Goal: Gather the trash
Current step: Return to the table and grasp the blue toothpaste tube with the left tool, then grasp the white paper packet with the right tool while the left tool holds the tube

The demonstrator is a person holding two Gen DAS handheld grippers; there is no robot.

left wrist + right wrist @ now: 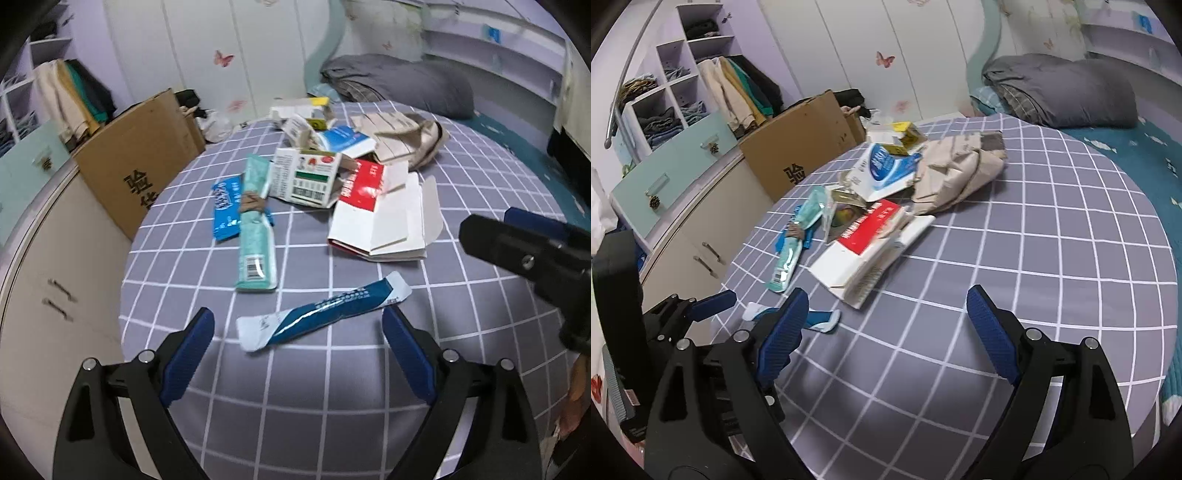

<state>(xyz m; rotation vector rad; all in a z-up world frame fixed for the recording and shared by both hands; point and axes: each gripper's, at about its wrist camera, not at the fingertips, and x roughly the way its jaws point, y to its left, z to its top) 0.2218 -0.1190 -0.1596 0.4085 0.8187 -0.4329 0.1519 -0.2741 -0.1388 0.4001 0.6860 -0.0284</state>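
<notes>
Where it lies, blue sachet [324,316], long axis rising rightward.

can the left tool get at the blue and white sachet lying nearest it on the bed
Probably yes: the left tool is open, the sachet lies flat just ahead between its fingers, nothing on top of it.

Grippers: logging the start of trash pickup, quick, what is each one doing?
Left gripper: open, empty, just short of the blue-and-white sachet.
Right gripper: open, empty, over the checked sheet.

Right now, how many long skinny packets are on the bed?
3: a white-and-blue one nearest the left tongs, a teal one farther back, a blue one under it. The pile may hide more.
</notes>
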